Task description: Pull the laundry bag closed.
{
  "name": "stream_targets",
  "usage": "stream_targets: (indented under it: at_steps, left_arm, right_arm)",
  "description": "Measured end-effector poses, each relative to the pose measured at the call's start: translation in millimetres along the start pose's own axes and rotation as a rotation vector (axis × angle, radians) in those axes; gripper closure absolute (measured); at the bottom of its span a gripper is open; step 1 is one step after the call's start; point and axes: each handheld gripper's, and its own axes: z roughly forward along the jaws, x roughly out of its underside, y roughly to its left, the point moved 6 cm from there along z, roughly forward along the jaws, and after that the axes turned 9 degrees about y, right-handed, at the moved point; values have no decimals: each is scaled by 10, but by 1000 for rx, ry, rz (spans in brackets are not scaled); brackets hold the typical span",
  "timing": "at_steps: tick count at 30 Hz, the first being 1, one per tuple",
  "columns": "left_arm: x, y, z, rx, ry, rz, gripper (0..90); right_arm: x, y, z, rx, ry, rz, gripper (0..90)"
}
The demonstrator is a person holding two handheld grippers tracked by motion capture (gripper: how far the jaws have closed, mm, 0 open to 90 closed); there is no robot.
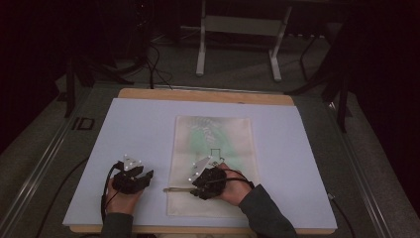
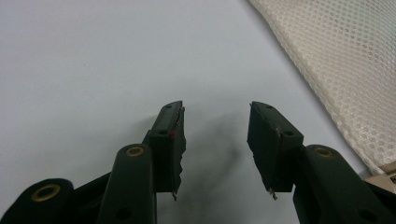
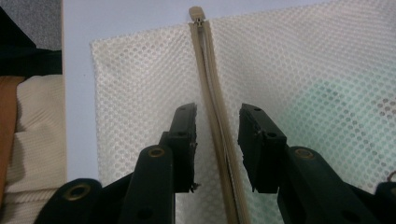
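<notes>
Grippers sat low at the near edge of the table, one in each of the person's hands. Right gripper [image 3: 217, 149] lay over the near end of the mesh bag [image 1: 213, 148], pointing across it towards the bag's left edge. Its jaws stood apart, one on each side of the bag's zip [image 3: 217, 116]; a gap showed between each pad and the tape, so nothing was pinched. The zip ran straight out from between the jaws, and its beige pull [image 3: 196, 13] lay at the bag's edge, just past the mesh and well beyond the fingertips.

Left gripper [image 2: 215, 140] rested to the left of the bag, just beside it and not touching it. Its jaws were spread wide over bare mat, with nothing between them. In its own view a corner of the bag [image 2: 336, 60] crossed the upper right.

The bag itself lay flat near the middle of the pale mat [image 1: 138, 129], its long side running away from the person. Something green [image 1: 203, 141] showed dimly through the mesh in the bag's far half. Beyond the bag's far end, the wooden table edge [image 1: 148, 93] stuck out from under the mat. Farther still, past the table, a grey stand [image 1: 237, 29] stood on the dark floor.
</notes>
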Motion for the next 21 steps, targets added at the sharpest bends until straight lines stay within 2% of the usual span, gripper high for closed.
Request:
stream_targets:
  at_steps: [10,21]
  left_arm:
    - [3,-2,3,2,6,6,551]
    - [5,3,6,4,8,5,549]
  right_arm:
    - [-79,19,55,-15,-10,-6,705]
    - [-258,54,124,-29,-11,-34,753]
